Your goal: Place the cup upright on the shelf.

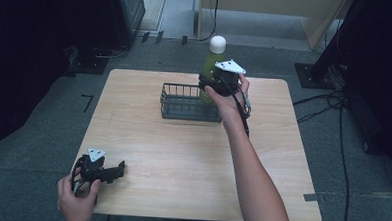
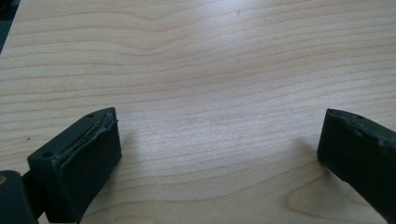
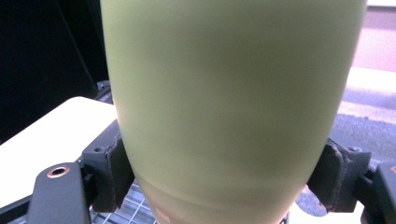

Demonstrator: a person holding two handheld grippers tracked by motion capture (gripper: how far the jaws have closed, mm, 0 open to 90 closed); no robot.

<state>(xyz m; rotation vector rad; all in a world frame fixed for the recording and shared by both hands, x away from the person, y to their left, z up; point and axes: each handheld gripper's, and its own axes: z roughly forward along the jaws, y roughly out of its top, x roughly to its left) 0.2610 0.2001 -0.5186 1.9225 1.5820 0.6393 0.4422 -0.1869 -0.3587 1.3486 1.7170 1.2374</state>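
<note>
Near the top centre of the high view, one green bottle (image 1: 212,61) with a white cap stands upright, clamped by the right gripper (image 1: 216,84) over the right end of one black wire basket (image 1: 184,104). No label or writing can be read. At lower left, the left gripper (image 1: 115,170) rests on the wooden table (image 1: 182,155), jaws wide apart, holding nothing.
</note>
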